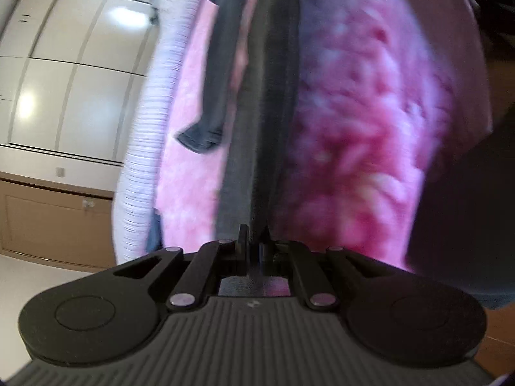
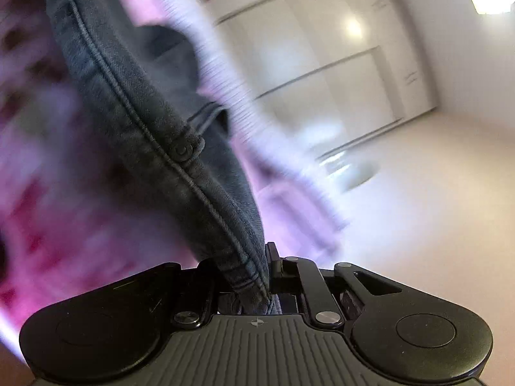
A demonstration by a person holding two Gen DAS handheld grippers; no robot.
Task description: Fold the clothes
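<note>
White cupboards (image 1: 64, 74) at far left, over brown ones below; a pink blanket (image 1: 360, 148) across the middle and right, with a white ribbed cover (image 1: 154, 135) along its left edge. Left gripper (image 1: 254, 241) at the near edge, fingers clenched on grey jeans (image 1: 257, 128). Cloth stretched taut, straight away from the fingers; a loose leg end (image 1: 201, 138) hanging to the left over the blanket.

White cupboards (image 2: 322, 64) far right, pale floor (image 2: 434, 177) below, blurred. Blanket (image 2: 48, 177) at left, blurred too. Right gripper (image 2: 267, 270) near, fingers clenched on the jeans (image 2: 161, 122) at a stitched seam, close to a rivet (image 2: 182, 150). Denim rising from the fingers toward the far left.
</note>
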